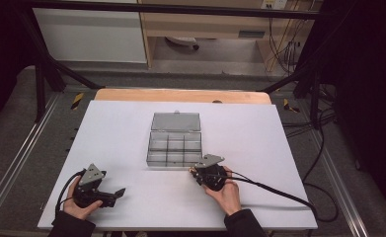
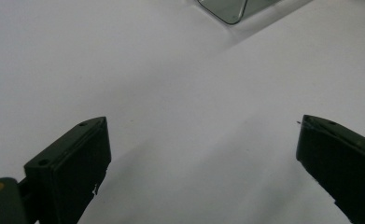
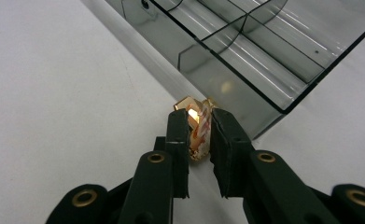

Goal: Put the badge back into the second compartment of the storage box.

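Observation:
A clear plastic compartment box (image 1: 174, 148) lies in the middle of the white table top with its lid (image 1: 175, 121) folded back. My right gripper (image 3: 200, 119) is shut on a small gold faceted piece (image 3: 193, 111), its pads pressing both sides of it just above the table. The piece sits close to the box's near wall (image 3: 217, 74), by its front right corner. In the high view the right gripper (image 1: 195, 172) is at that corner. My left gripper (image 1: 119, 193) rests at the front left, pointing right, and its jaws (image 2: 201, 154) stand wide open with nothing between them.
The box's compartments (image 3: 273, 32) look bare where they show. A corner of the box (image 2: 229, 11) lies far ahead of the left gripper. Cables (image 1: 279, 190) trail off the right gripper across the table's front right. A wooden edge (image 1: 180, 95) borders the far side.

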Motion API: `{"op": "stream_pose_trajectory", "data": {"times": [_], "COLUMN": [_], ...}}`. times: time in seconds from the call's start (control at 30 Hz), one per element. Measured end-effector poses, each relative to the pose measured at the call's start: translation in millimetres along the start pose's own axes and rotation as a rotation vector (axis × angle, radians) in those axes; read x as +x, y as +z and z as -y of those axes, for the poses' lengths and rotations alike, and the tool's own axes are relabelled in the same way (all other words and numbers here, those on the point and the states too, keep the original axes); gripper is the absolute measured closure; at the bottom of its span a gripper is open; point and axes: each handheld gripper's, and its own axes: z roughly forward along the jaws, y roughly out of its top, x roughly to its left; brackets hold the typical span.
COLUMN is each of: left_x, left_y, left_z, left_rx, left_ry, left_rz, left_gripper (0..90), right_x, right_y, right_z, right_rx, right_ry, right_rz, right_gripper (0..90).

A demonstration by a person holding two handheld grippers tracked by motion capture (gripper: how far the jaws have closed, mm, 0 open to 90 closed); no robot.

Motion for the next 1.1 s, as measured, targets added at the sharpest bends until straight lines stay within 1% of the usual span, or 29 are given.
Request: {"op": "stream_pose_trajectory", "data": {"times": [0.2, 0.37, 0.4, 0.43, 0.47, 0.5, 0.63, 0.67, 0.7, 0.73, 0.77, 0.8, 0.83, 0.87, 0.9, 1.0, 1.03, 1.1], "left_x": [-0.2, -0.2, -0.2, -0.2, -0.1, 0.0, -0.1, -0.2, -0.2, -0.2, -0.2, -0.2, -0.3, -0.3, -0.3, -0.4, -0.5, -0.1], "left_y": [0.0, 0.3, 0.3, 0.2, 0.2, 0.2, 0.3, 0.2, 0.1, 0.1, 0.3, 0.2, 0.2, 0.1, -0.1, -0.1, -0.2, 0.1], "left_z": [0.0, 0.1, 0.1, 0.1, 0.1, 0.1, 0.2, 0.1, 0.1, 0.1, 0.1, 0.1, 0.1, 0.0, -0.1, -0.1, -0.1, -0.1], "left_rx": [0.000, 0.001, 0.001, 0.001, 0.000, 0.000, 0.001, 0.001, 0.000, 0.000, 0.001, 0.001, 0.001, 0.001, 0.000, 0.000, 0.001, 0.000], "left_ry": [0.001, 0.001, 0.001, 0.002, 0.001, 0.000, 0.001, 0.002, 0.002, 0.002, 0.002, 0.003, 0.003, 0.003, 0.002, 0.003, 0.004, 0.001], "left_rz": [-0.001, -0.001, -0.001, -0.001, 0.000, 0.000, 0.000, 0.000, 0.001, 0.000, 0.000, 0.000, -0.001, -0.001, -0.001, -0.001, -0.001, 0.001], "left_gripper": [2.9, 2.9, 2.9, 2.9, 3.0, 3.0, 3.0, 3.0, 3.0, 3.0, 3.0, 3.1, 3.1, 3.1, 3.1, 3.1, 3.1, 3.1], "right_x": [-0.4, -0.1, 0.0, 0.0, 0.1, -0.4, -1.0, -0.5, 0.6, 0.8, 0.8, 1.5, 1.5, 1.7, 2.3, 1.5, 1.5, 0.0], "right_y": [-3.2, -4.3, -4.8, -4.8, -6.1, -6.4, -5.5, -5.4, -6.1, -6.9, -6.9, -8.8, -8.8, -8.6, -5.9, 3.4, 3.4, 3.8], "right_z": [-0.9, -0.9, -0.9, -0.9, -1.5, -1.7, -1.3, -1.0, -1.1, -1.5, -1.5, -2.8, -2.8, -3.4, -3.4, -0.7, -0.7, -1.4], "right_rx": [-0.001, -0.008, -0.010, -0.010, -0.024, -0.024, -0.013, -0.010, -0.020, -0.026, -0.026, -0.040, -0.040, -0.045, -0.050, -0.010, -0.010, -0.008], "right_ry": [-0.007, -0.025, -0.028, -0.028, -0.032, -0.035, -0.040, -0.038, -0.044, -0.042, -0.042, -0.027, -0.027, -0.026, -0.011, -0.022, -0.022, -0.012], "right_rz": [0.010, 0.025, 0.028, 0.028, 0.030, 0.031, 0.026, 0.025, 0.028, 0.017, 0.017, -0.005, -0.005, -0.020, -0.033, -0.022, -0.022, -0.026], "right_gripper": [81.1, 82.5, 84.6, 84.6, 88.5, 89.1, 88.6, 86.8, 82.8, 80.0, 80.0, 72.9, 72.9, 71.2, 65.2, 61.9, 61.9, 64.7]}}
